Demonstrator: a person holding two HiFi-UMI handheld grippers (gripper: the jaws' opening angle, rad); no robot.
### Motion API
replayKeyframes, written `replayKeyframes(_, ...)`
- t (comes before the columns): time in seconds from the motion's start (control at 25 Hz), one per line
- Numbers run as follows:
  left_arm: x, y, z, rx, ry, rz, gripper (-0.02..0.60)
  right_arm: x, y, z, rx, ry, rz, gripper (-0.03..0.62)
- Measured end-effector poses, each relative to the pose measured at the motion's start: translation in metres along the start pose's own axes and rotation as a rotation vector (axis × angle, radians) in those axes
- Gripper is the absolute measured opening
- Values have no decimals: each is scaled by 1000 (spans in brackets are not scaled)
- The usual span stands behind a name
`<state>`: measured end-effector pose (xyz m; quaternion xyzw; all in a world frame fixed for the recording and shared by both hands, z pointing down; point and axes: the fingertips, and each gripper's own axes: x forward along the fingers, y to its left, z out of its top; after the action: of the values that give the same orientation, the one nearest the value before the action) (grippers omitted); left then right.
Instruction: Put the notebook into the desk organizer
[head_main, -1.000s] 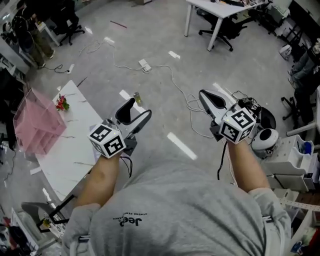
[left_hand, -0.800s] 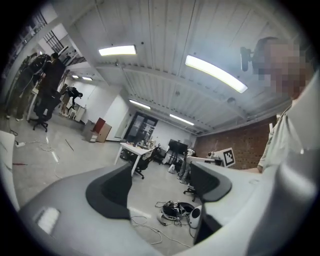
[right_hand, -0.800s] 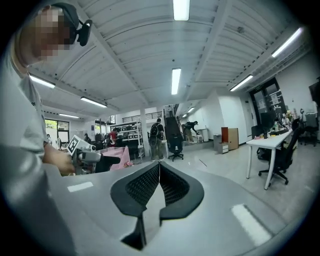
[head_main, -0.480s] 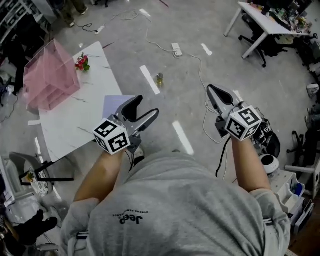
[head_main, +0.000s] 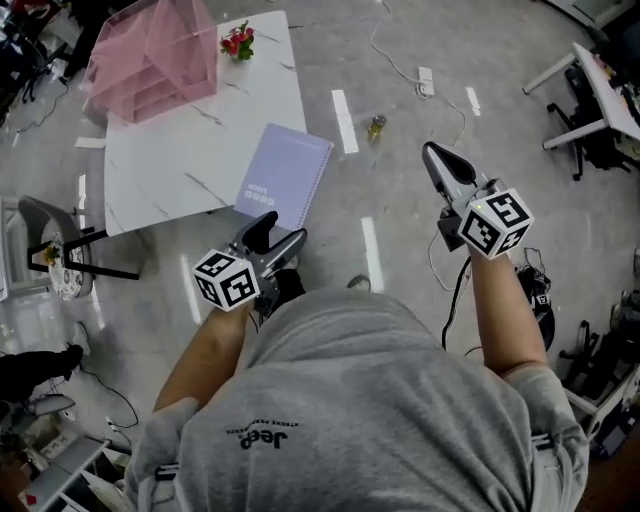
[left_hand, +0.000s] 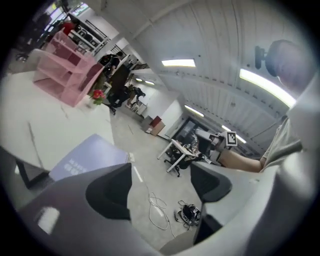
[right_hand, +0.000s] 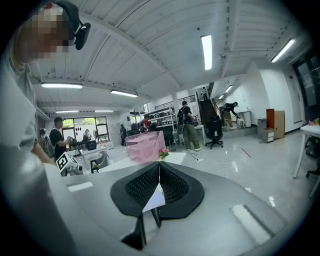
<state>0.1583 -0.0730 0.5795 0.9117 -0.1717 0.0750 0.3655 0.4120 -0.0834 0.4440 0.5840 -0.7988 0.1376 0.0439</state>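
A lavender notebook (head_main: 283, 177) lies flat at the near corner of the white marble table (head_main: 170, 160), partly over its edge. The pink translucent desk organizer (head_main: 150, 55) stands at the table's far end. My left gripper (head_main: 272, 232) hangs open and empty just short of the notebook. In the left gripper view, the notebook (left_hand: 85, 157) shows beyond the left gripper (left_hand: 160, 185), with the organizer (left_hand: 65, 70) farther back. My right gripper (head_main: 437, 160) is over the floor to the right, its pads pressed together on nothing. The right gripper (right_hand: 159, 182) faces the distant organizer (right_hand: 145, 146).
Small red flowers (head_main: 237, 40) stand beside the organizer. A grey chair (head_main: 50, 240) sits left of the table. On the floor lie a small bottle (head_main: 376, 125), white tape strips (head_main: 344, 120) and cables (head_main: 400, 60). An office desk (head_main: 600, 100) stands at the right.
The head view has swung toward the table: the table, organizer and notebook have slid from the left edge to upper centre. Both grippers stay held in front, with their jaws unchanged.
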Motion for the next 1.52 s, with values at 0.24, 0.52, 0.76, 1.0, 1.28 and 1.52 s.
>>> replayKeyframes(0.24,-24,85,-65,-267,-5,137,400,43,31,-22,-20,75,71,2)
replayKeyframes(0.52,4,143,-104,-532,-33,121,400,49,38,-37,-26,135,64,2)
replayKeyframes(0.76,29,171,-103,-629,-45,110,405,40,31,-49,-15,162,25,2)
replayKeyframes(1.0,43,195,-103,-691,-60,137,405,33,27,-53,-12,180,0,2)
replayKeyframes(1.28,58,194,-88,-736,-118,122,140,28,24,-56,-17,202,-4,2)
replayKeyframes(1.52,41,163,-63,-690,-122,89,90,30,23,-52,-16,190,16,2)
